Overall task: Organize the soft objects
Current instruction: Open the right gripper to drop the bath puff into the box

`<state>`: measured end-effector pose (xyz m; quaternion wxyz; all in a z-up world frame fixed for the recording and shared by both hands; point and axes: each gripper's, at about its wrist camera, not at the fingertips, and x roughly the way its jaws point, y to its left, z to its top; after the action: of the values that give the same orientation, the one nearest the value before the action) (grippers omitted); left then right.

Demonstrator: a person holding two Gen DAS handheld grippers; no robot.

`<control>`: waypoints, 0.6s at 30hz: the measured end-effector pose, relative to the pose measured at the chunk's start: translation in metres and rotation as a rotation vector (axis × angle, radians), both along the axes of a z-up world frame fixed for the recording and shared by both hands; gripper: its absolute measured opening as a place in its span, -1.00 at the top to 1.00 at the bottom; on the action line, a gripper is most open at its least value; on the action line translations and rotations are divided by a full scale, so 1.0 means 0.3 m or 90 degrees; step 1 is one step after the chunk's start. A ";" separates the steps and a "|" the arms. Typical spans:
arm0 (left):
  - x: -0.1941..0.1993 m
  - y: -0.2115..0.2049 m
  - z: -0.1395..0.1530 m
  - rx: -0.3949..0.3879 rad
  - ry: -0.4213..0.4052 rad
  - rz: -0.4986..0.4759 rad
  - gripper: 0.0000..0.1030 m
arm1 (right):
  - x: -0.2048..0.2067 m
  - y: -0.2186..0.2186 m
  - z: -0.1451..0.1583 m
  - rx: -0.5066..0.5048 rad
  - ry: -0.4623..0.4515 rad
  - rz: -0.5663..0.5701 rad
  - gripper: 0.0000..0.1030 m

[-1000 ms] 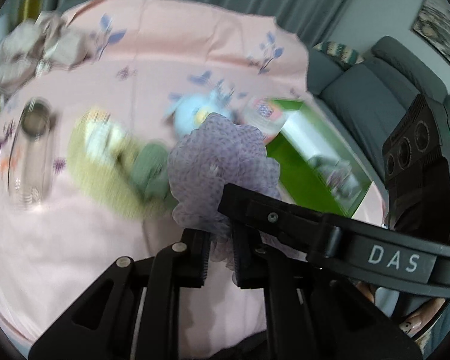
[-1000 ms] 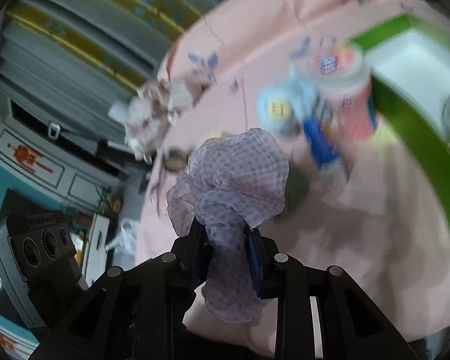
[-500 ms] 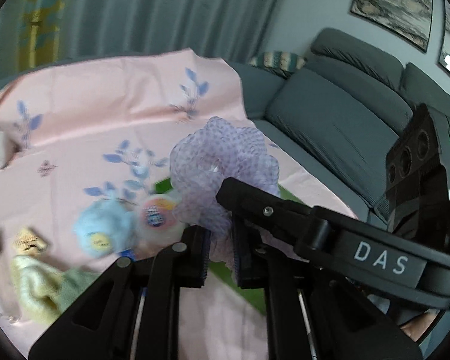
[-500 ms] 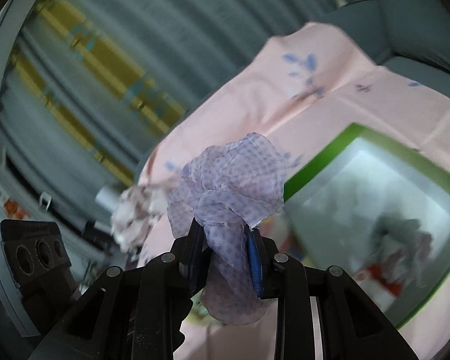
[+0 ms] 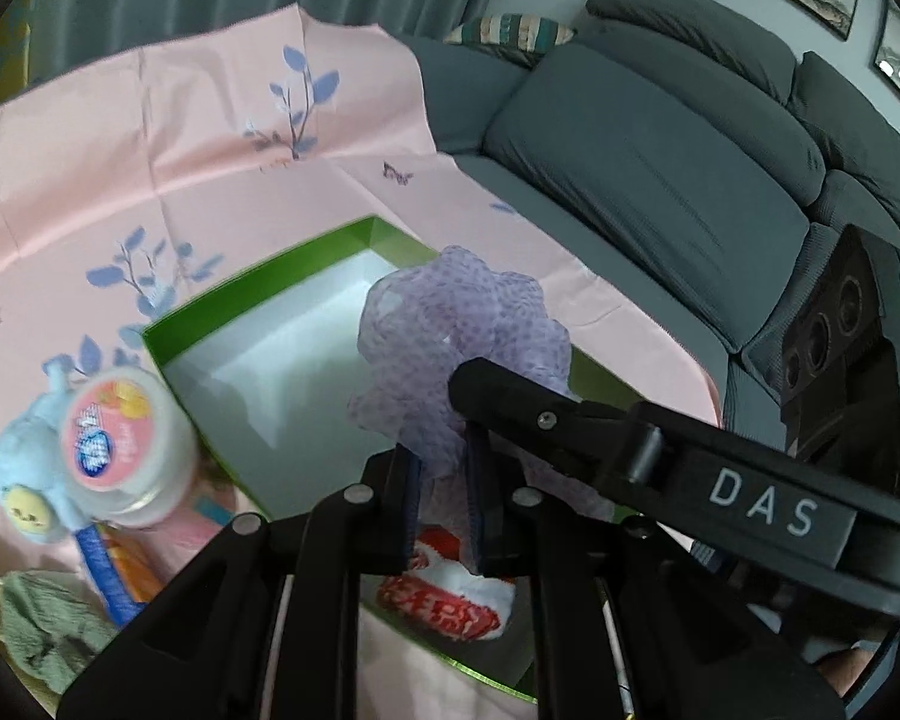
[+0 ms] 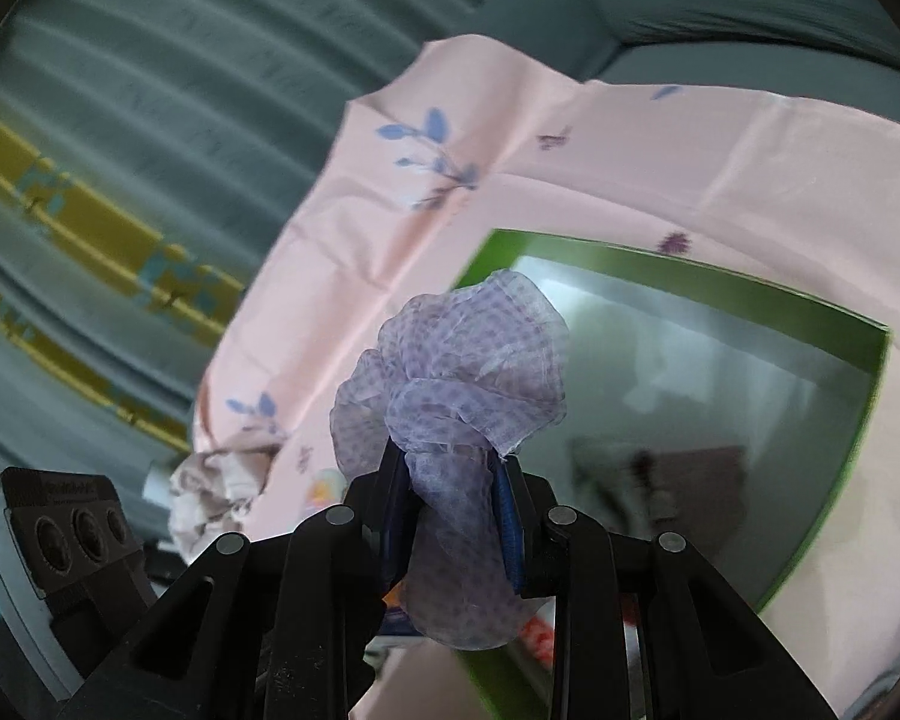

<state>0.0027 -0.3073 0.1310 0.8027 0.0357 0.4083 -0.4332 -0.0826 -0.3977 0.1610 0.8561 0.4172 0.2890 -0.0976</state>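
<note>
**While both grippers pinch it, the scrunchie now hangs over the box**

Where a second ago the views looked across the table's clutter, with the box off to one side, both cameras now look down into the green-walled, white-floored cardboard box point(image 5: 252, 324), so the carry across the pink floral tablecloth point(image 5: 150, 138) looks almost done. The ruffled lilac dotted mesh scrunchie point(image 5: 468, 336) is held off the table above the box's open interior, clamped from two sides: the left gripper point(image 5: 441, 498) has its jaws drawn narrow on the lower folds, and the right gripper point(image 6: 450, 504) grips a thicker bunch of the same fabric a little wider. Neither grip has changed in that time; only the backdrop did.

A red-and-white soft item point(image 5: 450, 594) already lies inside the box near its close wall. Left outside on the cloth are a light-blue plush toy point(image 5: 24, 480), a pink-lidded round tub point(image 5: 120, 438) and a green knitted cloth point(image 5: 42, 618).

My judgement: lowering and releasing come next; both jaws should open together, or the mesh may snag on one pad.
</note>
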 end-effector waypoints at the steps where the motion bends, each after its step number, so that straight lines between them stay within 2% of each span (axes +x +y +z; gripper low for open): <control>1: 0.003 -0.006 -0.009 0.003 0.004 0.002 0.79 | -0.003 -0.008 -0.008 0.003 0.006 -0.008 0.42; 5: 0.003 -0.020 -0.021 0.006 0.011 0.001 0.62 | -0.007 -0.038 -0.031 0.021 0.016 -0.032 0.42; 7: -0.003 -0.014 -0.011 0.002 0.006 0.002 0.42 | -0.018 -0.044 -0.028 0.007 0.030 -0.055 0.42; 8: -0.006 -0.008 -0.006 -0.002 0.003 0.003 0.24 | -0.024 -0.046 -0.025 0.000 0.035 -0.065 0.42; 9: -0.010 -0.002 0.000 -0.003 -0.001 0.006 0.07 | -0.032 -0.048 -0.021 -0.002 0.032 -0.072 0.35; 10: -0.013 0.006 0.008 -0.004 -0.005 0.009 -0.01 | -0.040 -0.051 -0.019 -0.001 0.026 -0.073 0.18; 11: -0.015 0.016 0.014 -0.007 -0.007 0.013 -0.18 | -0.047 -0.053 -0.017 -0.001 0.021 -0.074 0.06; 12: -0.013 0.024 0.017 -0.011 -0.005 0.015 -0.35 | -0.052 -0.055 -0.016 -0.005 0.018 -0.077 -0.17; 13: -0.012 0.036 0.023 -0.019 0.000 0.016 -0.42 | -0.058 -0.054 -0.011 -0.009 0.017 -0.084 -0.38; 18: -0.026 0.142 0.079 -0.057 0.012 0.036 -0.72 | -0.061 -0.027 0.027 -0.048 0.011 -0.086 -0.55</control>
<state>-0.0050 -0.2646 0.1546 0.8117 -0.0161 0.3968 -0.4284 -0.1009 -0.4059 0.1689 0.8601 0.4024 0.2640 -0.1693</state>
